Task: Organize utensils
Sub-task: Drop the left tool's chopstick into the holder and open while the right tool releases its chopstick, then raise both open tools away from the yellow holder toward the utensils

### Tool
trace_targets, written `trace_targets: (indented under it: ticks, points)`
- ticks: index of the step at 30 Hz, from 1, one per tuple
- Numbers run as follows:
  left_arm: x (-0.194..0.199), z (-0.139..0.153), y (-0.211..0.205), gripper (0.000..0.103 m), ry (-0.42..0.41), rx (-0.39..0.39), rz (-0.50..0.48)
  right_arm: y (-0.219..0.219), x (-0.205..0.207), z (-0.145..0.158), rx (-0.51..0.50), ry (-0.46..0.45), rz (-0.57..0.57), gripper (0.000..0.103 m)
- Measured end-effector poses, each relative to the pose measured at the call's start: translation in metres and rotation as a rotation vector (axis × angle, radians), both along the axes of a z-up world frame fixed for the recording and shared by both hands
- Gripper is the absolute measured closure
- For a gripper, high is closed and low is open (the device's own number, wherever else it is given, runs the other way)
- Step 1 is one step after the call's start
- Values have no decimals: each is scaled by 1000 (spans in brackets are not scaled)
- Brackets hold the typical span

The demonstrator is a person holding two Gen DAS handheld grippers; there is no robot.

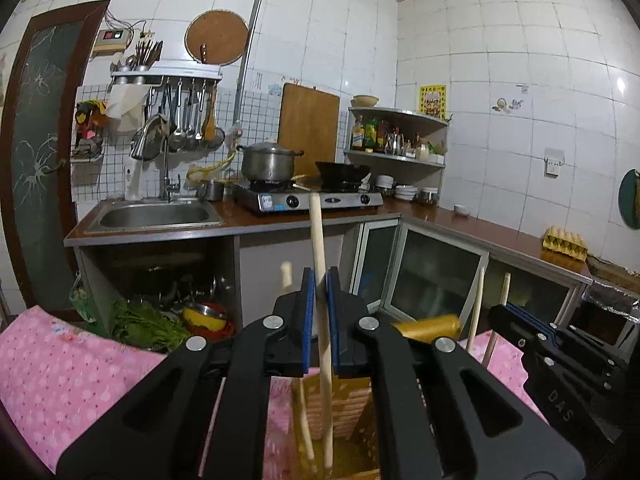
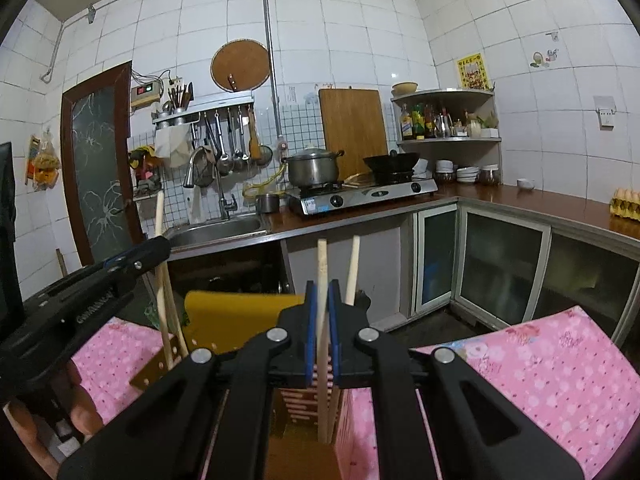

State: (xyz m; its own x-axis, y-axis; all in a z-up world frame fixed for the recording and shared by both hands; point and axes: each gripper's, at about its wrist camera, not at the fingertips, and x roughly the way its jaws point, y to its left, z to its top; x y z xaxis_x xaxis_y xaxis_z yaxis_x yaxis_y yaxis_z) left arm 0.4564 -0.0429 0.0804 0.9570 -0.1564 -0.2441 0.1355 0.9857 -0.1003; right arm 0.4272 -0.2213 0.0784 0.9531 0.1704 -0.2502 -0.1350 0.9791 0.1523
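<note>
Left to right: the left claw (image 1: 320, 312) is clamped tight on a long wooden stick (image 1: 318, 240), blue pads squeezing it about halfway up. The stick stands nearly upright, its lower end down inside a yellowish slotted holder (image 1: 352, 408) that sits on the pink flowery cloth (image 1: 60, 376) covering the bench. A second stick (image 1: 286, 276) leans in that holder just to the left, blurry at the top. Over on the right, the right claw (image 2: 322, 320) is pinched shut on its own stick (image 2: 322, 264), also upright, with its bottom end dropping into the holder's right-hand section. Another stick (image 2: 353, 268) leans right behind it.

Hard to make out: the claws block most of the holder in both views, so I can't see where the stick tips actually rest. There's a yellow thing (image 2: 236, 320) behind the holder, smeared and half hidden, no idea what it is. A bit of hand (image 2: 80, 408) shows under the left claw at the frame's edge.
</note>
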Motion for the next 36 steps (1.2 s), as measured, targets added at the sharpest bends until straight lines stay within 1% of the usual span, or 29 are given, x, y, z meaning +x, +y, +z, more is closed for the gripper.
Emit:
trace_targets:
  ticks: [2,6,9,11,12,13,17,19,20,22,23,25,27,29,33,36]
  points:
    - [-3,-3,3,98,5,2,1,1,-2,-3,-14,-13,-5,97]
    - [-6,-4,9,97,19,0,15,-4,-4,-5,-2,-16,8,97]
    - [-5,1,13,97,51,-10,4,-8,-7,-1,11,-4,21,95]
    - [-8,10,14,93,60,0,3,-13,-11,9,19,4,23,73]
    - [-10,13,13,85,65,3,2,-17,-15,15,27,-1,21,54]
    - [-12,19,14,75,75,3,2,-19,-21,20,26,-6,17,50]
    - [-30,38,16,65,98,16,6,-27,-41,41,-9,7,-7,50]
    - [-42,45,21,41,132,13,4,-34,-56,50,-25,30,-8,50]
    - [-47,46,23,38,140,9,5,-36,-61,53,-28,44,-6,50]
    - [-64,46,27,26,170,5,1,-42,-76,54,-28,87,5,50]
    - [-70,44,29,24,187,1,-3,-44,-84,52,-29,107,7,50]
    - [-85,35,35,16,236,-17,-6,-47,-100,45,-44,154,10,50]
    - [-99,25,39,13,276,-22,-7,-51,-113,33,-67,197,16,49]
    - [-113,10,40,11,327,-10,-5,-52,-126,21,-79,231,14,45]
    - [-137,-25,39,10,436,29,-1,-60,-149,-9,-47,299,19,44]
    - [-149,-45,41,10,484,54,10,-65,-156,-29,-32,329,5,44]
